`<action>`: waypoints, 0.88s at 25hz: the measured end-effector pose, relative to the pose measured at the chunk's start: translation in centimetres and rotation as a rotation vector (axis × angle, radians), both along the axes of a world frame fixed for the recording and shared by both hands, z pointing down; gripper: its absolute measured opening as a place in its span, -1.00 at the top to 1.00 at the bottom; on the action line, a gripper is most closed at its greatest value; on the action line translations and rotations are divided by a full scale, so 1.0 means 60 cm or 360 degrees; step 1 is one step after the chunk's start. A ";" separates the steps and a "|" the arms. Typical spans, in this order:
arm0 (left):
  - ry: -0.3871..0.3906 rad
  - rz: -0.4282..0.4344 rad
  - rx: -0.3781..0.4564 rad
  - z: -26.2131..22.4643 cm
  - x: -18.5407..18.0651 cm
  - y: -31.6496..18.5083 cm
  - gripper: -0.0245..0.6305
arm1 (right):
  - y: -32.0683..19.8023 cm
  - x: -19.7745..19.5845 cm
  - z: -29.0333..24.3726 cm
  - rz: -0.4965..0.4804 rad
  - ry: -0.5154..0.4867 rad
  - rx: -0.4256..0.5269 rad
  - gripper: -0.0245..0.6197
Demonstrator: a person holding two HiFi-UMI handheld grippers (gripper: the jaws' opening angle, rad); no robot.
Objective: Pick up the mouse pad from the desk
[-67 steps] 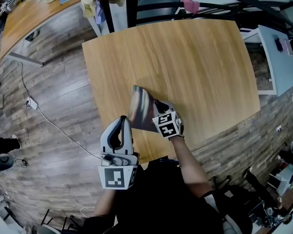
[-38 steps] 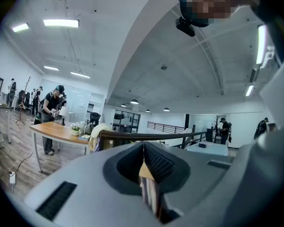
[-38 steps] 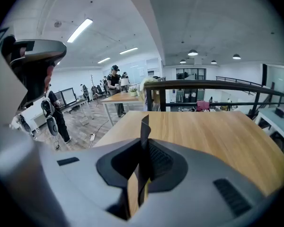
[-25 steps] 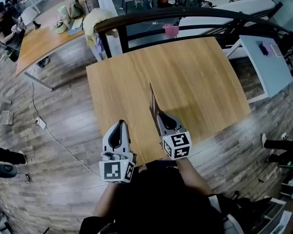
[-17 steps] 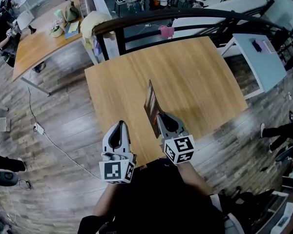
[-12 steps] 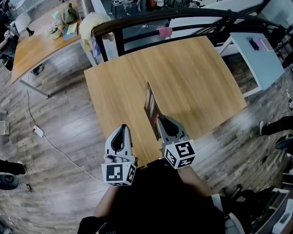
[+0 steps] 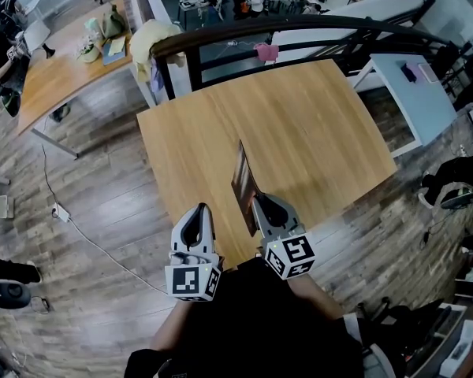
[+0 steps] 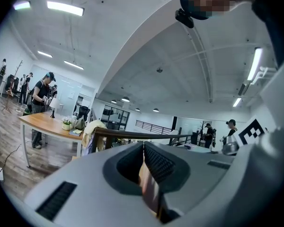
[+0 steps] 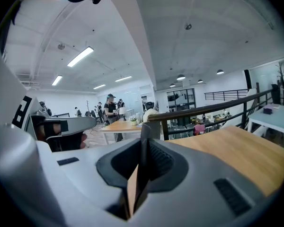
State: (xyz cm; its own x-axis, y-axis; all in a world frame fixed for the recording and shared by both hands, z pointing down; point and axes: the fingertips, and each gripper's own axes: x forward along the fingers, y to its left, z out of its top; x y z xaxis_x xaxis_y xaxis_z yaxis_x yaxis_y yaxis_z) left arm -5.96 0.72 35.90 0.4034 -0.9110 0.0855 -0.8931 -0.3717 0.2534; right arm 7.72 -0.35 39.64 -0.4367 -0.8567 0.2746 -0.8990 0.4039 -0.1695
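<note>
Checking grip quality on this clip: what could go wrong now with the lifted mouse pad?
The right gripper pinches the mouse pad by its near end only, edge-on above the desk; it could slip or droop. The left gripper is shut beside it, giving no support.
</note>
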 end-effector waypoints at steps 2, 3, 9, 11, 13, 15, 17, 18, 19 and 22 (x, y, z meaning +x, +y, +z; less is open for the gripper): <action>-0.0007 -0.0006 0.0007 -0.002 -0.002 -0.001 0.85 | -0.002 -0.001 -0.005 -0.0002 -0.0005 0.0010 0.77; -0.0006 -0.0011 0.0010 -0.002 -0.003 -0.002 0.85 | -0.004 -0.002 -0.006 -0.0004 -0.0005 0.0014 0.77; 0.0000 -0.0032 0.0018 -0.006 -0.009 -0.011 0.85 | -0.010 0.001 -0.011 -0.0003 0.0017 0.0033 0.77; 0.0003 -0.0035 0.0015 -0.005 -0.012 -0.012 0.85 | -0.012 0.000 -0.012 -0.0001 0.0022 0.0034 0.77; 0.0004 -0.0034 0.0013 -0.003 -0.012 -0.012 0.85 | -0.013 -0.001 -0.011 -0.0001 0.0025 0.0036 0.77; 0.0003 -0.0030 0.0015 -0.002 -0.011 -0.014 0.85 | -0.016 0.000 -0.011 0.0000 0.0026 0.0039 0.77; 0.0004 -0.0029 0.0015 -0.001 -0.010 -0.018 0.85 | -0.019 0.001 -0.012 0.0002 0.0026 0.0043 0.77; 0.0005 -0.0028 0.0015 -0.001 -0.010 -0.019 0.85 | -0.020 0.001 -0.012 0.0004 0.0026 0.0045 0.77; 0.0006 -0.0026 0.0016 -0.002 -0.009 -0.020 0.85 | -0.020 0.002 -0.013 0.0006 0.0025 0.0047 0.77; 0.0009 -0.0023 0.0019 -0.004 -0.008 -0.022 0.85 | -0.021 0.002 -0.017 0.0006 0.0026 0.0053 0.77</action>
State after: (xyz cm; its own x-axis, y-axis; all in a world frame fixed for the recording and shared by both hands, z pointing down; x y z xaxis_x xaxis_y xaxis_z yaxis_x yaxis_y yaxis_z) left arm -6.42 -0.59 35.66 0.3905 -0.9178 0.0723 -0.8971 -0.3617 0.2539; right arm 7.85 -1.61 38.62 -0.4290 -0.8670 0.2534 -0.9031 0.4056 -0.1412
